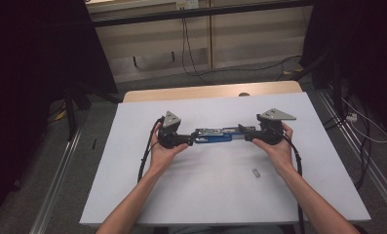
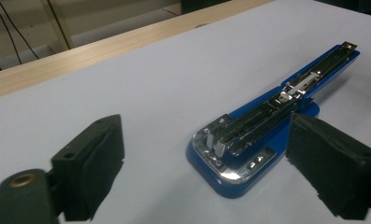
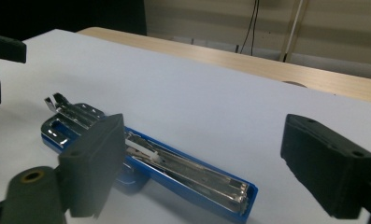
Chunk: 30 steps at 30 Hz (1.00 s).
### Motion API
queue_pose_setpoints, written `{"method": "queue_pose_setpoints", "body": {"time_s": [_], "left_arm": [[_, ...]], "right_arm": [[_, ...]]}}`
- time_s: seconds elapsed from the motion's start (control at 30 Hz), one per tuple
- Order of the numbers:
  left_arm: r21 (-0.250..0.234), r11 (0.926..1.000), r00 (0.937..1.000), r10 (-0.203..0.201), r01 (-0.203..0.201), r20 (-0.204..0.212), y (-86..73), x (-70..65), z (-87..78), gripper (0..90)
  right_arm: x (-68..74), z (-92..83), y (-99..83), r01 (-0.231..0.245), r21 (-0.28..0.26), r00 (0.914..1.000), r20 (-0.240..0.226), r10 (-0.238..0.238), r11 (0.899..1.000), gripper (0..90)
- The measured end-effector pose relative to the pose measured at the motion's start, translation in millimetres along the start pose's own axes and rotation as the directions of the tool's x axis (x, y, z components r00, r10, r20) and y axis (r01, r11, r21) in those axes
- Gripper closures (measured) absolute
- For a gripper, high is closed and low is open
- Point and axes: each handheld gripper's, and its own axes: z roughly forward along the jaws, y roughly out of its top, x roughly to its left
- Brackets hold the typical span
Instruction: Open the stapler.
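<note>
While both hands rest on the white surface (image 1: 132, 195), the blue stapler (image 1: 213, 135) lies opened flat between the left gripper (image 1: 190, 140) and right gripper (image 1: 247, 137). Its metal staple channel faces up; whether staples sit inside, I cannot tell. Both sets of fingers stand apart, clamped on nothing. A small metal piece (image 1: 255, 172) lies near the right forearm.

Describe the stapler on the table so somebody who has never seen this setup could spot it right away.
Start at the white table and look to its middle, between the left gripper and the right gripper. The stapler lies there folded out flat, long and blue with a shiny metal track. The only other loose thing, a small grey piece, is tiny beside it.
</note>
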Motion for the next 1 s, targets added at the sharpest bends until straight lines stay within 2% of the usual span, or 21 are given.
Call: {"method": "queue_pose_setpoints", "body": {"time_s": [0.13, 0.2, 0.27, 0.4, 0.53, 0.6, 0.77, 0.87, 1.0], "left_arm": [[0.007, 1.0000, 0.9998, -0.004, 0.004, -0.020, -1.4, -1.1, -9.4, 6.0], [-0.008, 0.9998, 0.9998, -0.018, 0.018, -0.007, -3.8, 1.0, -16.0, 6.1], [-0.036, 0.9992, 0.9998, -0.021, 0.020, -0.007, -6.2, 2.1, -22.0, 5.2], [-0.061, 0.9973, 0.9990, -0.041, 0.040, -0.019, -8.6, 4.6, -33.9, 5.1], [-0.040, 0.9989, 0.9988, -0.027, 0.026, -0.041, -13.6, 6.0, -44.6, 5.2], [-0.053, 0.9977, 0.9980, -0.044, 0.042, -0.044, -17.1, 6.8, -50.1, 5.2], [-0.072, 0.9971, 0.9985, -0.028, 0.024, -0.047, -22.2, 7.0, -63.1, 5.4], [-0.084, 0.9965, 0.9985, -0.003, -0.001, -0.055, -24.7, 2.6, -71.3, 5.3], [-0.088, 0.9961, 0.9989, -0.011, 0.007, -0.046, -29.1, -2.5, -80.8, 5.1]], "right_arm": [[-0.3, -1.9, 1.0, 0.006, -0.004, 1.0000, -0.002, -0.006, 1.000, 8.4], [-0.5, -2.6, 0.1, 0.004, 0.007, 1.0000, 0.001, -0.004, 1.000, 5.4], [-1.2, -4.4, -1.2, 0.004, 0.005, 1.0000, 0.001, -0.004, 1.000, 6.1], [-0.1, -11.9, -2.7, 0.002, -0.011, 1.0000, 0.002, -0.002, 1.000, 4.8], [-0.3, -20.3, -3.7, 0.006, -0.024, 0.9998, 0.021, -0.005, 1.000, 5.3], [-0.2, -24.4, -4.8, 0.009, -0.017, 0.9998, 0.020, -0.009, 1.000, 5.5], [-1.6, -33.3, -9.6, 0.016, -0.012, 0.9990, 0.042, -0.016, 1.000, 5.9], [-2.9, -40.8, -13.3, 0.014, -0.012, 0.9988, 0.046, -0.014, 1.000, 6.0], [-4.7, -50.6, -18.2, 0.001, -0.001, 0.9982, 0.060, -0.001, 1.000, 6.6]]}}
